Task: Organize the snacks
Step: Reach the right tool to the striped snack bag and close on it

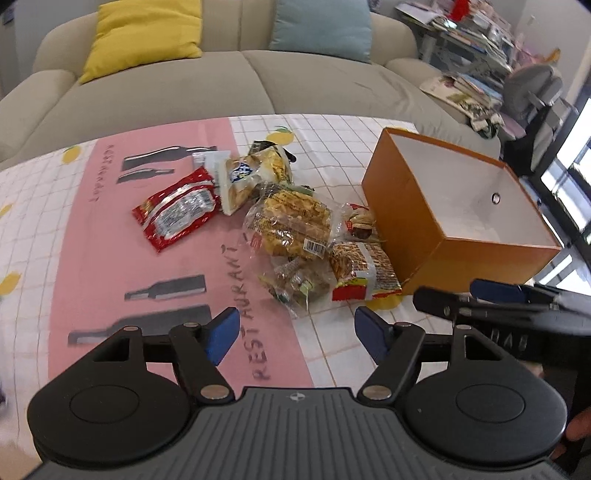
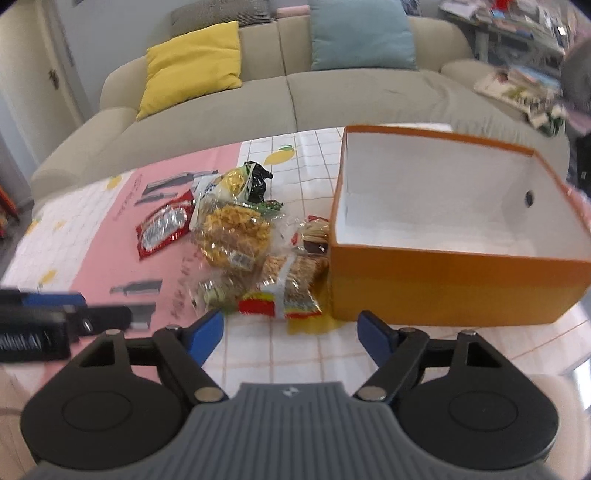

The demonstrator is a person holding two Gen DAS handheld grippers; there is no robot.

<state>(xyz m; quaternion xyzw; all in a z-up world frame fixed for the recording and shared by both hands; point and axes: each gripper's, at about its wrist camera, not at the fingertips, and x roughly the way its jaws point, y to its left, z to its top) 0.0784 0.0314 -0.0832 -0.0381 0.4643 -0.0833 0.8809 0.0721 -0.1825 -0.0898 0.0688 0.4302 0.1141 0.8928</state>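
Note:
A pile of snack packets lies on the table left of an open orange box (image 1: 417,225), which is empty with a white inside. The pile holds a red packet (image 1: 175,212), a white cracker packet (image 1: 242,177), a clear bag of yellow snacks (image 1: 291,221) and a red-yellow packet (image 1: 364,271) against the box. My left gripper (image 1: 295,338) is open and empty, hovering short of the pile. My right gripper (image 2: 290,334) is open and empty, in front of the red-yellow packet (image 2: 288,295) and the box (image 2: 443,280). Each gripper shows at the edge of the other's view.
The table wears a pink and white checked cloth (image 1: 110,258) with bottle prints. A beige sofa (image 1: 258,85) with a yellow cushion (image 1: 144,33) and a blue cushion (image 1: 321,26) stands behind. Cluttered shelves (image 1: 480,37) are at the far right.

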